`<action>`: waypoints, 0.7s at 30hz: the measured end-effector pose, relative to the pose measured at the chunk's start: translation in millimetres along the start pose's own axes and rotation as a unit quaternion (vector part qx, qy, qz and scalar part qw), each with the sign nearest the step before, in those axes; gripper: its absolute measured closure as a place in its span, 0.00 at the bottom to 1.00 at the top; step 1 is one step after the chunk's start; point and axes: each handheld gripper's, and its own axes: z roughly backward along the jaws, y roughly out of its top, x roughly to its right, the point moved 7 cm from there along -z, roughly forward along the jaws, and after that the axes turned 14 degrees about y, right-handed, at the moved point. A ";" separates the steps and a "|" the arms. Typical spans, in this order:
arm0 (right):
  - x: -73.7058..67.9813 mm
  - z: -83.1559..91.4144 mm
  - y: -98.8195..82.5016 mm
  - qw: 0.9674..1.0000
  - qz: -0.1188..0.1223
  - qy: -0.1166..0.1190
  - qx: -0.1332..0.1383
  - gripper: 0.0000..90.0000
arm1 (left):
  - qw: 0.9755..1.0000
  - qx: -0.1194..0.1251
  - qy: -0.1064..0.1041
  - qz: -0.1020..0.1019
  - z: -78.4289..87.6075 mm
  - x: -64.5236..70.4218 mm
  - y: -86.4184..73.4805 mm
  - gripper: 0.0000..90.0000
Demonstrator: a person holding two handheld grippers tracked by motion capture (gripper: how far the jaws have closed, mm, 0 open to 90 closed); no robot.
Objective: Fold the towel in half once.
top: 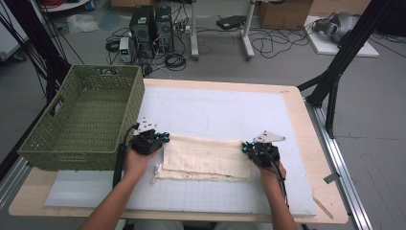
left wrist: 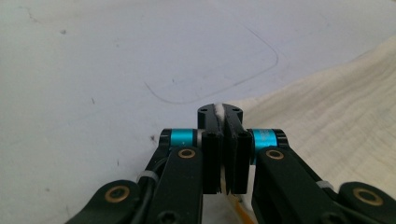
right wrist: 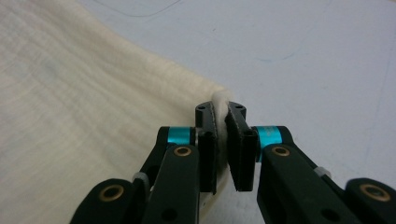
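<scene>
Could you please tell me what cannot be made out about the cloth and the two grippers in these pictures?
- High view: the cloth corners pinched by the left gripper and right gripper are hidden under the gripper bodies.
- Left gripper view: the jaws cover all but a sliver of the pinched cloth.
- High view: the number of folded layers is too small to count.
- High view: the basket near wall hides part of its floor.

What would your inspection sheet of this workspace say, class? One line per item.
Surface: white mat on wooden table.
Job's things: cream cloth, folded, flat on the mat.
Clutter: green basket at table's left.
Grippers: left gripper shut on cloth's left corner; right gripper shut on its right corner.
Cables: one trails from each gripper; more on floor.
Surroundings: computers, boxes, black stands.
</scene>
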 end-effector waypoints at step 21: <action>0.8 5.0 11.8 0.999 -0.018 -0.026 0.027 0.38 | 0.999 0.010 -0.041 -0.028 13.5 11.5 -6.5 0.44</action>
